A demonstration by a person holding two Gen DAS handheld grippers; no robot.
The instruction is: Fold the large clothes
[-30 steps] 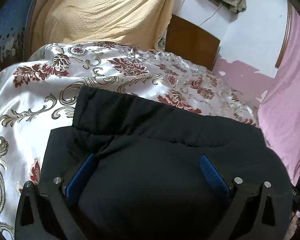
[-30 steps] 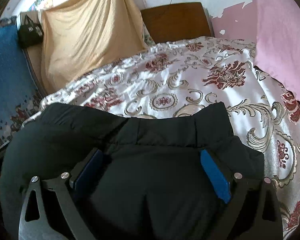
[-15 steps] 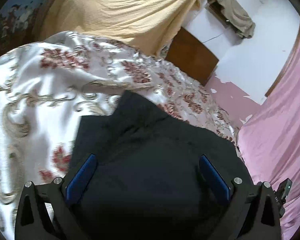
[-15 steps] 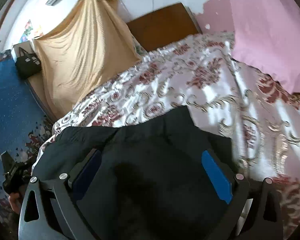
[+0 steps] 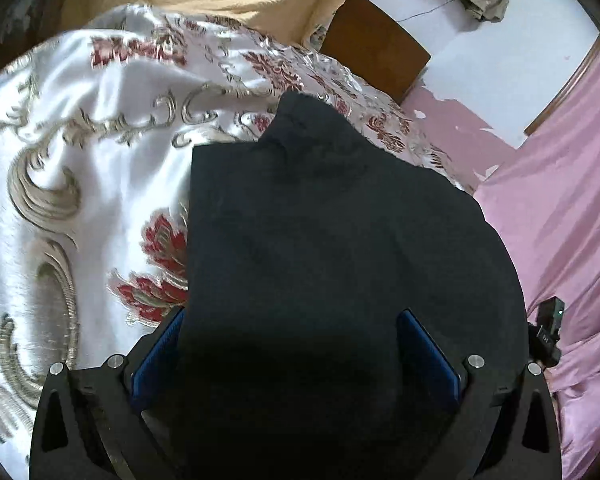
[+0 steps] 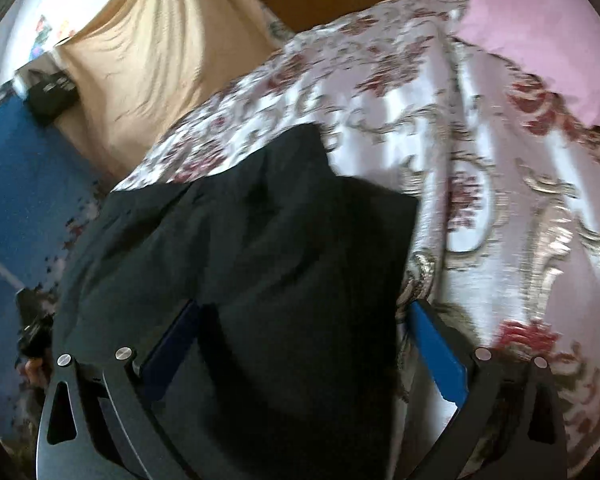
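Observation:
A large black padded garment [image 5: 340, 248] lies on the floral satin bedspread [image 5: 72, 168]; it also fills the lower middle of the right wrist view [image 6: 260, 264]. My left gripper [image 5: 296, 344] is open, its blue pads [image 5: 428, 352] wide apart with the black cloth bulging between them. My right gripper [image 6: 304, 344] is open too, its blue pads [image 6: 440, 352] spread; the cloth lies between them toward the left pad, with bedspread showing by the right pad. The near part of the garment hides the fingertips.
A pink sheet [image 5: 560, 208] hangs at the bed's right side. A tan cloth [image 6: 148, 64] drapes at the head, beside a brown headboard [image 5: 376, 48]. A blue patterned cloth [image 6: 24, 200] and a black bag [image 6: 52, 92] are at left. The other gripper shows at the edge [image 5: 546, 336].
Both views have swung and tilted: the garment now looks narrower and bunched, with one corner pointing up the bed. The pads stay wide apart throughout.

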